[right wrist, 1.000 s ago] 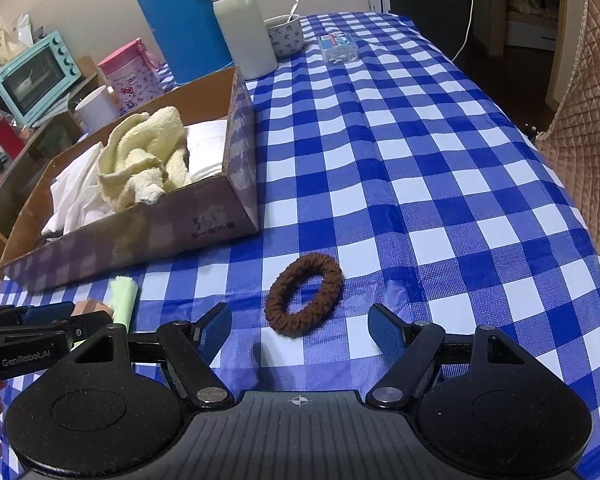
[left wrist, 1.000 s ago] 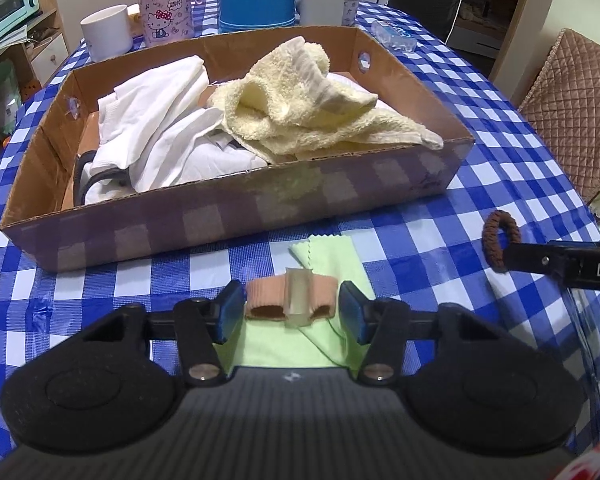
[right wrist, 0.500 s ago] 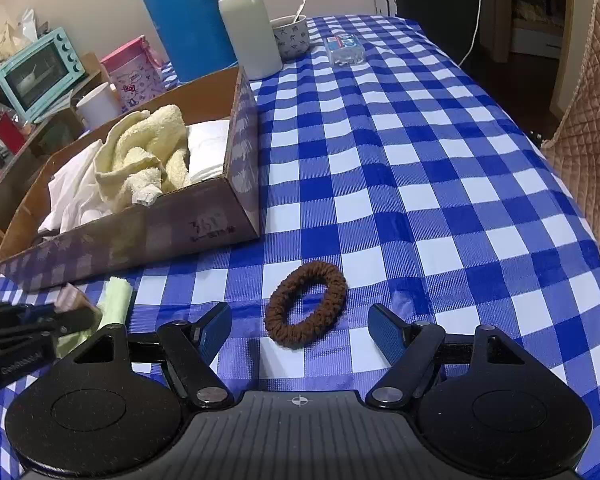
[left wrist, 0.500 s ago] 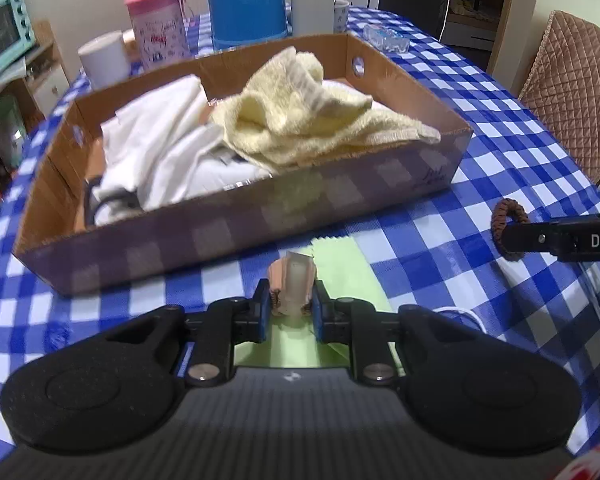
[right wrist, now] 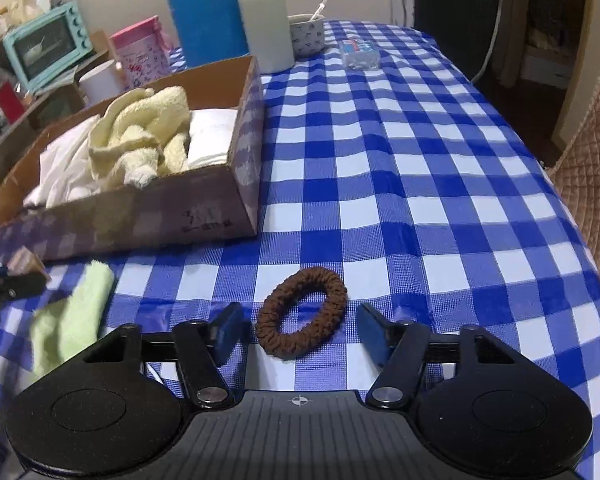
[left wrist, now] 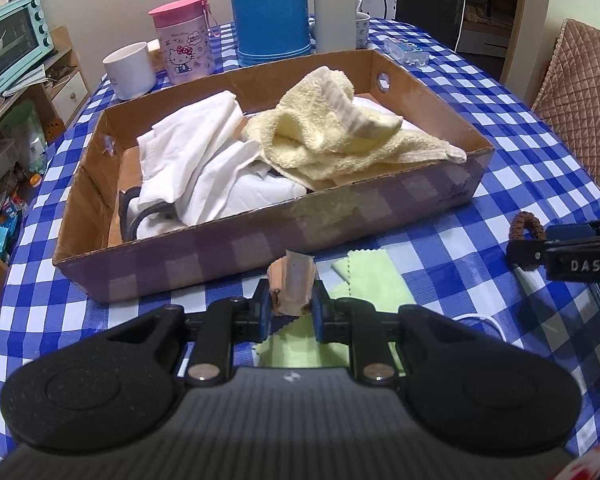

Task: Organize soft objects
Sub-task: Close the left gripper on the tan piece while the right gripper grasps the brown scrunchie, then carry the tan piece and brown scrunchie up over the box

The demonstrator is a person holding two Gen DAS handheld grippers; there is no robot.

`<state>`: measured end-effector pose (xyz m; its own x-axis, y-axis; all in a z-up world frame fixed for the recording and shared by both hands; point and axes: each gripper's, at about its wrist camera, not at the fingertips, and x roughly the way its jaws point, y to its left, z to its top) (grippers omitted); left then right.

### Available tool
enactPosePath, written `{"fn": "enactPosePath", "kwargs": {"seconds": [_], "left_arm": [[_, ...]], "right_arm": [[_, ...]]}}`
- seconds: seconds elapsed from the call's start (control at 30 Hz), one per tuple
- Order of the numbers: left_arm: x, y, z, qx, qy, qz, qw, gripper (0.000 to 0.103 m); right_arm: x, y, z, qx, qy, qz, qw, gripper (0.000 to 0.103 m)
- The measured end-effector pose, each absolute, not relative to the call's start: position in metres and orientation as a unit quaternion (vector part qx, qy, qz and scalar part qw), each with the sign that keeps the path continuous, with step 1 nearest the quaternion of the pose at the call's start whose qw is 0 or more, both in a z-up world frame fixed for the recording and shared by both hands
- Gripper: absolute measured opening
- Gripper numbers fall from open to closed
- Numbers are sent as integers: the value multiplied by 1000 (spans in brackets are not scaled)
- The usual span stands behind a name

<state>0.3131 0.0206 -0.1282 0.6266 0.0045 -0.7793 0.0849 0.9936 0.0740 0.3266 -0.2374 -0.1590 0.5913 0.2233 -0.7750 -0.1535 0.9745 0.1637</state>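
A blue-and-white checked tabletop [right wrist: 440,184] holds a shallow cardboard box [left wrist: 340,220]. Already inside it lie a pale yellow towel [left wrist: 332,136] and crumpled white cloth [left wrist: 204,160], so part of the tidying looks done. 3 soft things remain outside. The left gripper [left wrist: 290,312] is clenched on a small beige and translucent soft piece [left wrist: 292,284], held just above a light green cloth [left wrist: 364,284] that lies flat on the tabletop in front of the box. The right gripper [right wrist: 300,332] is closing around a brown hair scrunchie [right wrist: 302,312], which lies on the tabletop between its pads, not yet squeezed. Both pieces, then the green cloth, likely still need moving into the box.
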Motion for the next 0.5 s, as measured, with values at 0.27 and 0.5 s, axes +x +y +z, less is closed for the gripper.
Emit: {"fn": "enactPosePath", "kwargs": {"seconds": [0.27,0.5], "left_arm": [[311,26,-124,49,430,-16,901,19],[306,33,-116,46,423,-8,905,19]], "right_arm": [[323,-226,-161,-22,430,124,894,19],[319,-229,-149,0,422,133,897,17]]}}
